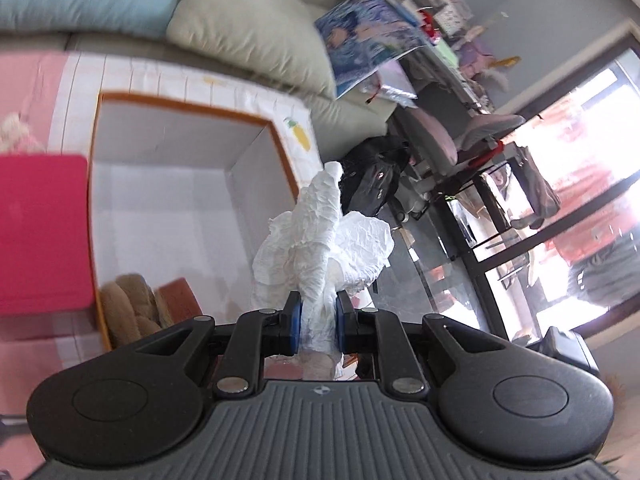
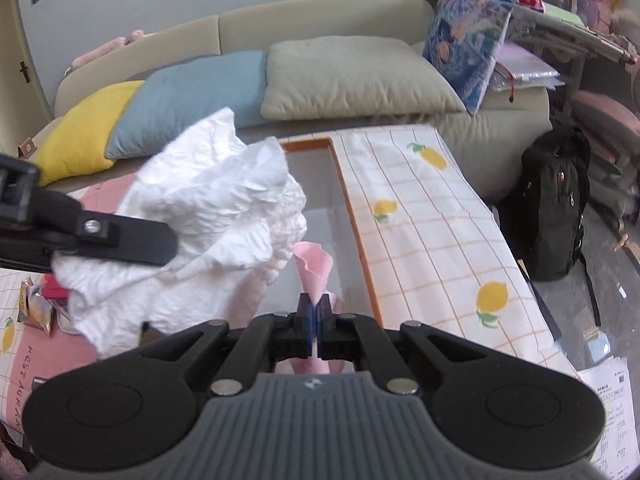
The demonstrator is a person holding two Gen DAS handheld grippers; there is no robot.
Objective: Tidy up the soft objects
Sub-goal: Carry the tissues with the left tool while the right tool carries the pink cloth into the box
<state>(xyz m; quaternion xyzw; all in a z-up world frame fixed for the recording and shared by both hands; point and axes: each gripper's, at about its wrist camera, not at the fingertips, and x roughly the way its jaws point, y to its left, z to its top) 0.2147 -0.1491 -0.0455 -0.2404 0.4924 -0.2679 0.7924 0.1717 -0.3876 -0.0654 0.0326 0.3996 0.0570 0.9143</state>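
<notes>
My left gripper [image 1: 316, 322] is shut on a crumpled white cloth [image 1: 320, 236], which sticks up from between the blue pads. It hangs over the right edge of an orange-rimmed box [image 1: 188, 106] with a white inside. A tan plush toy [image 1: 132, 308] lies in the box's near corner. In the right wrist view my right gripper [image 2: 315, 316] is shut on a thin pink cloth [image 2: 314, 266], above the same box [image 2: 352, 216]. The white cloth [image 2: 208, 216] and the left gripper's black finger [image 2: 120, 236] fill the left of that view.
The table wears a checked cloth with lemons [image 2: 432, 216]. A magenta block [image 1: 42, 232] sits left of the box. Behind stands a sofa with yellow [image 2: 80, 132], blue [image 2: 188, 92] and beige cushions [image 2: 352, 76]. A black backpack [image 2: 556, 200] stands on the floor at right.
</notes>
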